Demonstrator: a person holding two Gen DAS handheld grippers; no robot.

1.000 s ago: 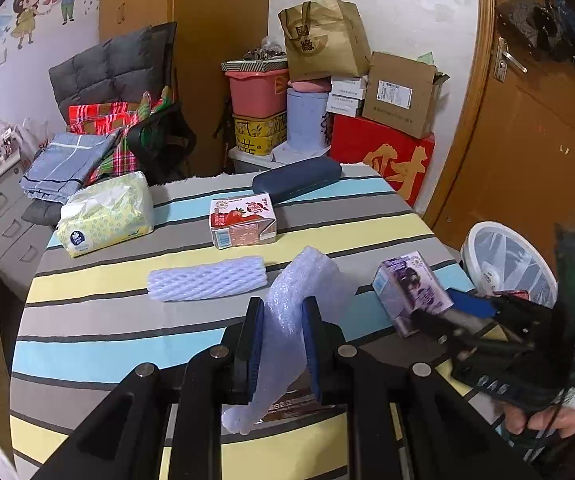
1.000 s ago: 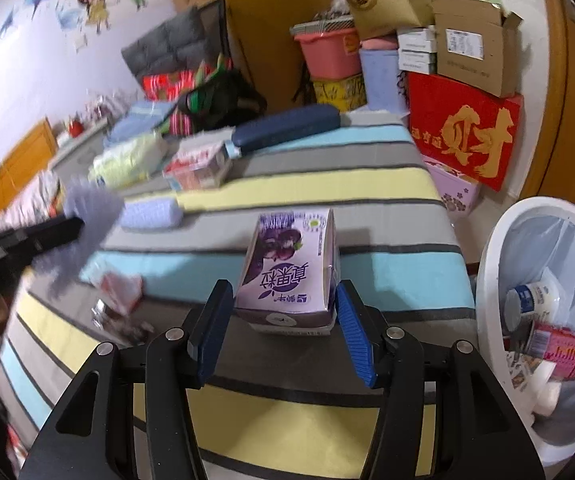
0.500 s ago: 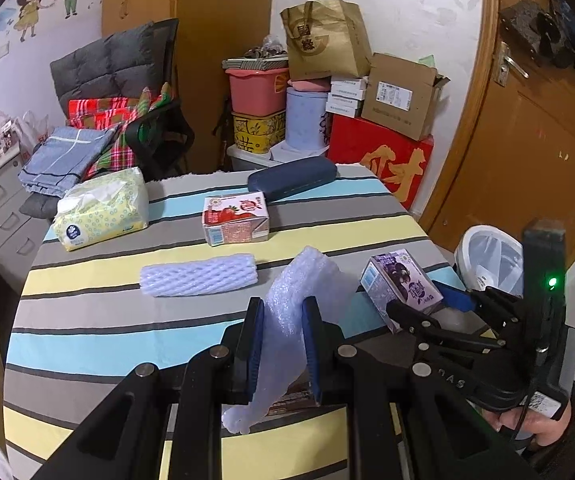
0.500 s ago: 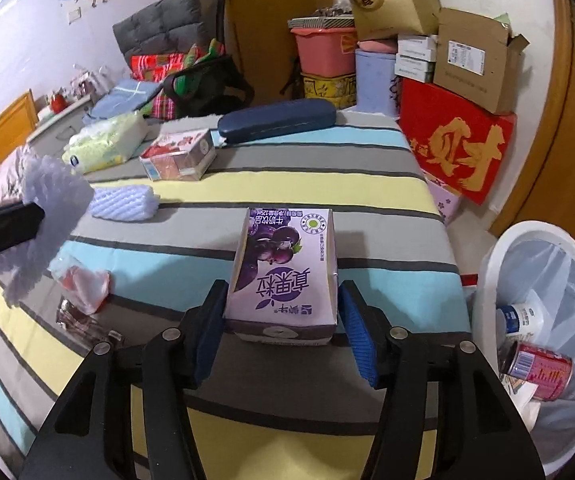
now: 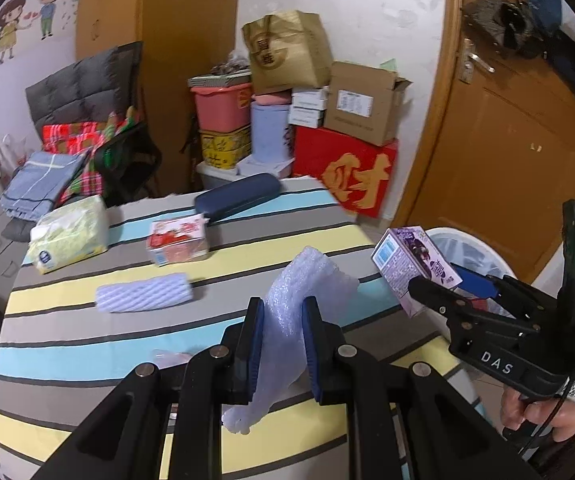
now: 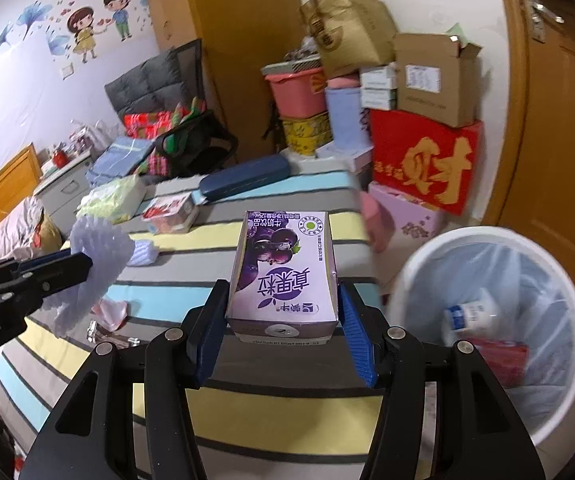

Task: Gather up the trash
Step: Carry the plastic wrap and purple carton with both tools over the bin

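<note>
My left gripper (image 5: 281,308) is shut on a white foam sheet (image 5: 311,280), which hangs above the striped table (image 5: 87,344). In the right wrist view that sheet (image 6: 99,248) shows at the left, pinched in the left gripper (image 6: 81,268). A purple milk carton (image 6: 283,272) sits between the blue pads of my right gripper (image 6: 281,296), which press its sides. The carton (image 5: 407,264) hangs clear of the table's right edge, next to the white bin (image 6: 483,236). The bin is lined with a bag and holds a small bottle and a red can.
On the table lie a red strawberry carton (image 5: 177,238), a white foam net sleeve (image 5: 143,292), a tissue pack (image 5: 69,232), a dark blue case (image 5: 237,196) and crumpled wrappers (image 6: 111,312). Stacked boxes (image 5: 347,168) and a door stand behind.
The purple carton has come up off the table in the right gripper and moved right, toward the bin. The left gripper with the foam sheet has also shifted right.
</note>
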